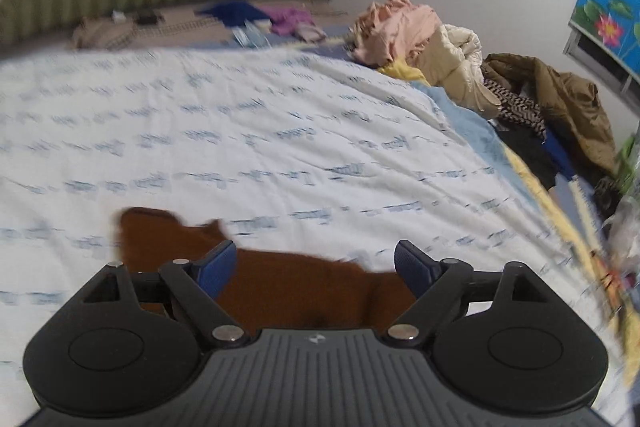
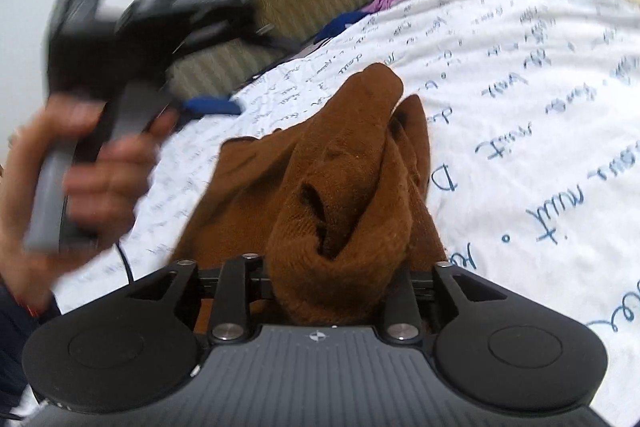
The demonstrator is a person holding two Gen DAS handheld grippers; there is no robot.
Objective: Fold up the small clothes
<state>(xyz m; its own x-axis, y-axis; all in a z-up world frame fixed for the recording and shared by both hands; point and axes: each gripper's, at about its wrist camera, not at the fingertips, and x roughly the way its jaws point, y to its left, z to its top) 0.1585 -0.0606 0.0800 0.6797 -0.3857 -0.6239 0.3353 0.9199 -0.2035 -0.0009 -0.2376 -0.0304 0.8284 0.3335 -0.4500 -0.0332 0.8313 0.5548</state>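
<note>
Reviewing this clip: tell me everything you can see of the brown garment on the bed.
The brown garment is a small rust-brown knit piece, fuzzy like fleece or terry. It lies crumpled on the white printed bedspread, bunched into thick folds with a dark opening among them. Its near end sits between the fingers of the right gripper, filling the gap. The left gripper hangs over it with jaws wide apart, not touching. What kind of garment it is cannot be told.

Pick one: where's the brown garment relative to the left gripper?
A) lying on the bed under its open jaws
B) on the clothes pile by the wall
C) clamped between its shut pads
A: the left gripper stands wide open, pads clear of the brown garment lying on the white bedspread.
</note>
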